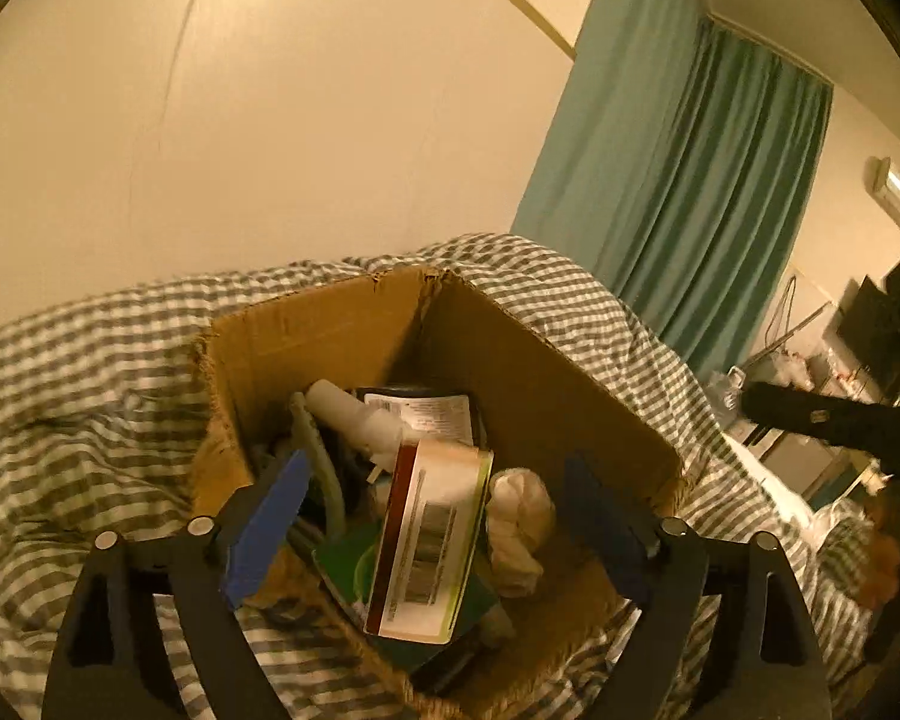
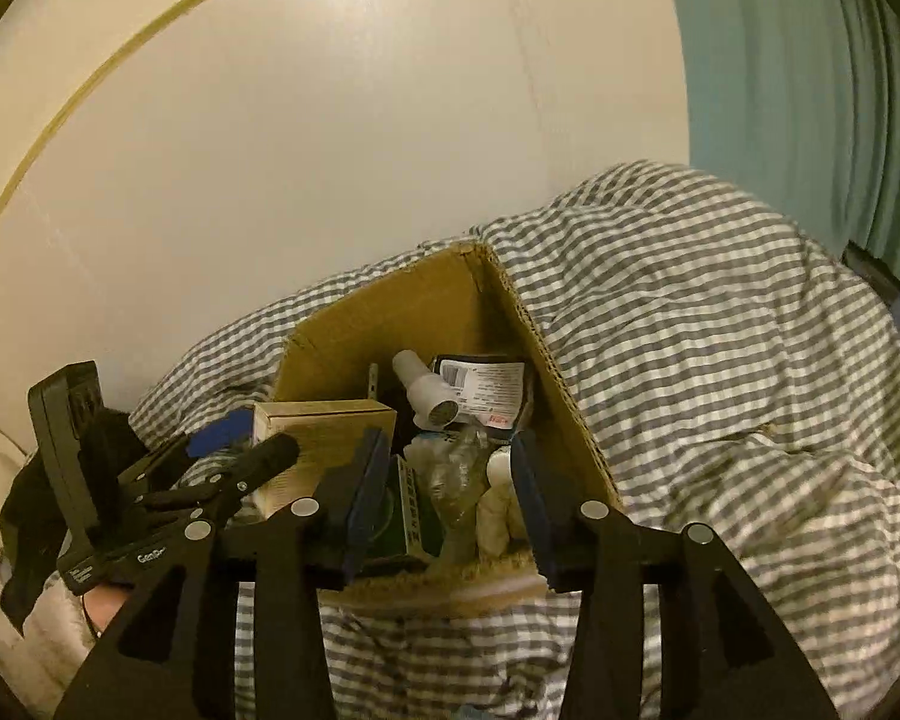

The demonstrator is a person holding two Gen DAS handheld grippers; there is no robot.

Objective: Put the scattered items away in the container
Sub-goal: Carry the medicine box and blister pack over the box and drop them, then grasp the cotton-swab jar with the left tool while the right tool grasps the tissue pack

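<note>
Cream walls and a teal curtain [image 1: 690,192] stand behind a bed with a grey checked duvet [image 2: 720,330]. On the duvet sits an open cardboard box [image 1: 354,324], already filled: a white bottle [image 1: 354,414] lying with its cap toward the far left corner, a carton with barcode [image 1: 432,534] leaning upright along its long side, and a crumpled white cloth [image 1: 519,516]. Fingers of the left gripper [image 1: 432,534] are wide apart over the near edge, holding nothing. Those of the right gripper [image 2: 450,504] are half open and empty too.
</note>
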